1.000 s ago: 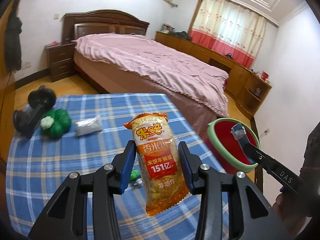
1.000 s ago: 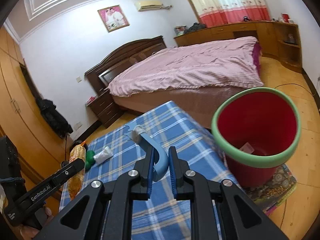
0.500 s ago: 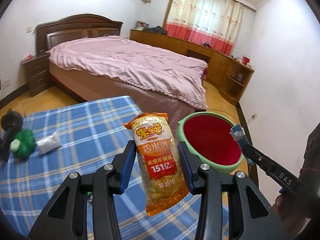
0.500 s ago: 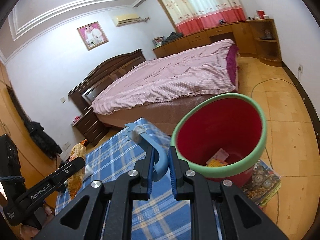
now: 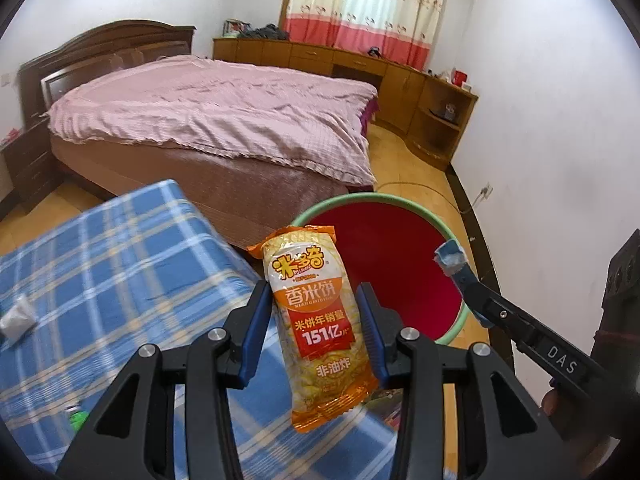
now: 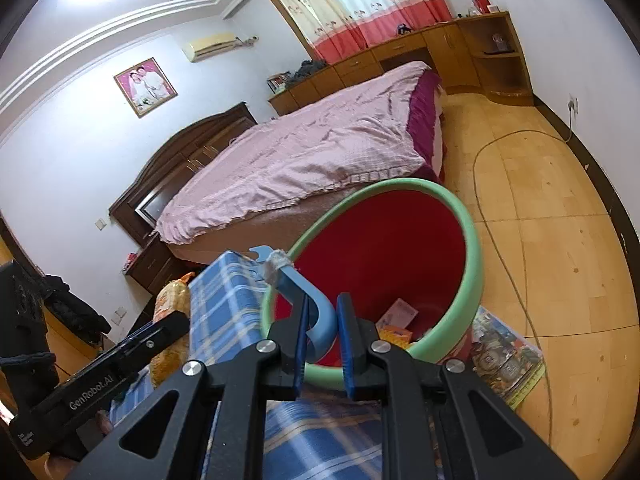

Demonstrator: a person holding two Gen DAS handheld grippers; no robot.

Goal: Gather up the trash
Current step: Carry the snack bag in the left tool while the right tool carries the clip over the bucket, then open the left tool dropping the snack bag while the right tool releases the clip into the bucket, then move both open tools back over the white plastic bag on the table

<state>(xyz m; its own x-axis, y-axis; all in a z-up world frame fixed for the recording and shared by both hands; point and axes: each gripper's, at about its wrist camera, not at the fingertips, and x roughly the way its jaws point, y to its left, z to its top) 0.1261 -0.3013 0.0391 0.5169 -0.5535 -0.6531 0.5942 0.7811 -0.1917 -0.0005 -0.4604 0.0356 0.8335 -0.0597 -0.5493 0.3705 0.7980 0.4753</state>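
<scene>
My left gripper (image 5: 316,332) is shut on an orange rice-cracker snack bag (image 5: 316,320) and holds it upright above the table's right edge, just before the red bin with a green rim (image 5: 384,264). My right gripper (image 6: 323,332) holds a curved blue plastic piece (image 6: 308,300) at the bin's near rim (image 6: 460,216); its jaws stand wider than before, the piece leaning on the left finger. The bin holds some wrappers (image 6: 400,314). The right gripper also shows in the left wrist view (image 5: 472,292), over the bin's right side.
The table carries a blue plaid cloth (image 5: 104,256), with a white crumpled wrapper (image 5: 16,316) at its left and a small green item (image 5: 78,420) near me. A pink-covered bed (image 5: 224,120) stands behind. A magazine (image 6: 504,356) lies on the floor under the bin.
Both grippers have swung right towards the bin. The right gripper's jaws have opened wider around the blue piece. The snack bag stays gripped.
</scene>
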